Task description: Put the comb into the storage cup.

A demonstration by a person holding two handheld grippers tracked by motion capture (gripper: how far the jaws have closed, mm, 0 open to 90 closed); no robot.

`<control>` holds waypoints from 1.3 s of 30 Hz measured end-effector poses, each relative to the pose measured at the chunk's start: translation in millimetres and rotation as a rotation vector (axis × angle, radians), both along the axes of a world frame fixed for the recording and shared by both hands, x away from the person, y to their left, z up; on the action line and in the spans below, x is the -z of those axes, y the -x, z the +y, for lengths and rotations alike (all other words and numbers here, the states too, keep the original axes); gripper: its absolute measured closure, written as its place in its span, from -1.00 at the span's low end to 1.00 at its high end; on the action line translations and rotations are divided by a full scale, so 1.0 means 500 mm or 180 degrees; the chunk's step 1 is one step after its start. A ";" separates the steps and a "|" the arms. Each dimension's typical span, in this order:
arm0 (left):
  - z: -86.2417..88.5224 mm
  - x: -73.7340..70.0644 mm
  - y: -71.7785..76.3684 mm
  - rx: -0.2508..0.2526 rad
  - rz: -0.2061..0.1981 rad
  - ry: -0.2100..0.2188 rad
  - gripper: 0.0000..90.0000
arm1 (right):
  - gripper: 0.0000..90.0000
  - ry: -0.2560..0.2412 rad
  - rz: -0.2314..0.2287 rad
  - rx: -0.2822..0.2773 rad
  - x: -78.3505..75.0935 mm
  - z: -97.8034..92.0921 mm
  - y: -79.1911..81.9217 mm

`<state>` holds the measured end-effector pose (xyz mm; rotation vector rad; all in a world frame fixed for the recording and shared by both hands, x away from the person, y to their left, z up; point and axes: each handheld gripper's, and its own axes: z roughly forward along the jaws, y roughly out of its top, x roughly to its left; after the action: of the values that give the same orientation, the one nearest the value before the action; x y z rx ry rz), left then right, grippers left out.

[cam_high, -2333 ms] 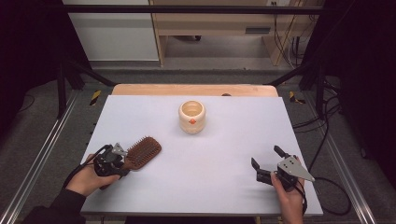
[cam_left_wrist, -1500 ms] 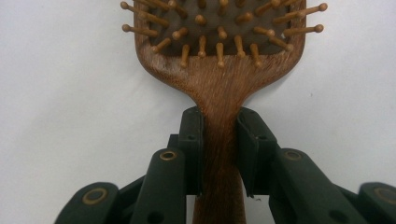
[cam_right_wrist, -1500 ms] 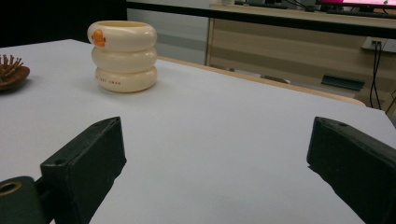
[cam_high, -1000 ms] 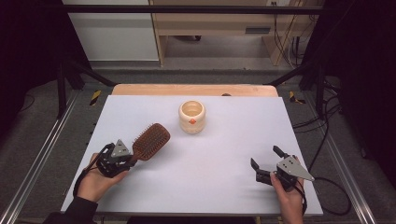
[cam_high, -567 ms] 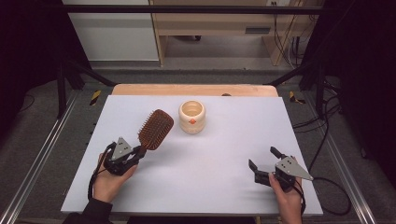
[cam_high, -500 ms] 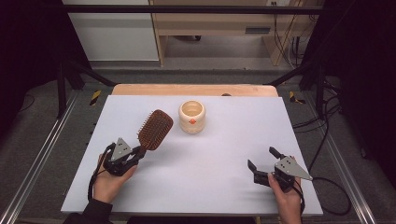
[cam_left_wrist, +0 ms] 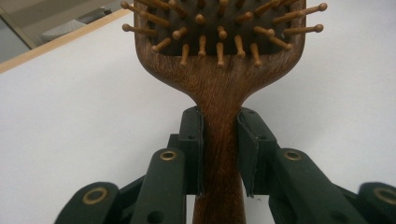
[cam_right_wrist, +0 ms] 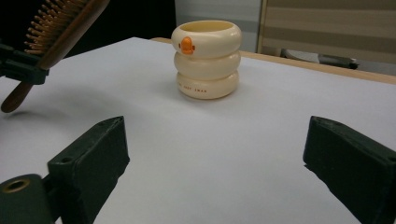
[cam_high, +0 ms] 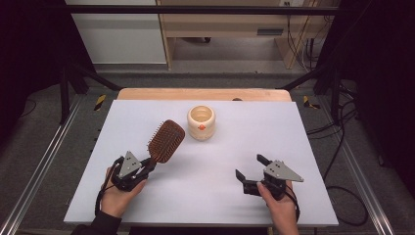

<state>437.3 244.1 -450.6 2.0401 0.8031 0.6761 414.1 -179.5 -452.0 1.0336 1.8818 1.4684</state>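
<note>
A brown wooden hairbrush [cam_high: 166, 140] is held off the white table [cam_high: 244, 147], its head tilted up toward the far side. My left gripper [cam_high: 147, 166] is shut on the brush handle [cam_left_wrist: 219, 154]; in the left gripper view the bristles [cam_left_wrist: 219, 28] face the camera. A cream ringed cup [cam_high: 201, 122] with an orange mark stands upright at the table's middle back, also seen as the cup [cam_right_wrist: 206, 58] ahead of my right gripper. That right gripper [cam_high: 250, 171] rests low at the front right, open, with nothing between its jaws.
The table's wooden far edge [cam_high: 205, 94] borders a floor with cables [cam_high: 337, 142] to the right. Metal rails [cam_high: 34, 171] run along both sides. A cabinet [cam_high: 117, 29] and wooden furniture stand behind.
My left gripper has carried the hairbrush up off the table and toward the cup, turning its head upward. The right gripper has shifted only slightly.
</note>
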 end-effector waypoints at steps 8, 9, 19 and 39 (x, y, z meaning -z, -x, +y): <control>-0.011 -0.002 0.007 0.0061 -0.0035 -0.0005 0.62 | -0.81 -0.0370 0.0090 -0.0037 -0.022 0.075 -0.011; -0.012 -0.002 0.008 0.0067 -0.0048 -0.0005 0.62 | -0.80 -0.0385 0.0102 -0.0063 -0.023 0.085 -0.011; -0.024 -0.005 0.018 0.0132 -0.0150 0.0038 0.62 | -0.72 -0.0499 0.0128 -0.0382 -0.039 0.174 -0.016; -0.035 -0.008 0.028 0.0247 -0.0224 0.0140 0.62 | -0.74 -0.0601 0.0328 -0.0653 -0.058 0.265 -0.043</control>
<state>423.1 226.4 -446.4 1.9859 0.6888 0.6768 435.6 -47.0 -423.1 1.0434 2.0008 1.7693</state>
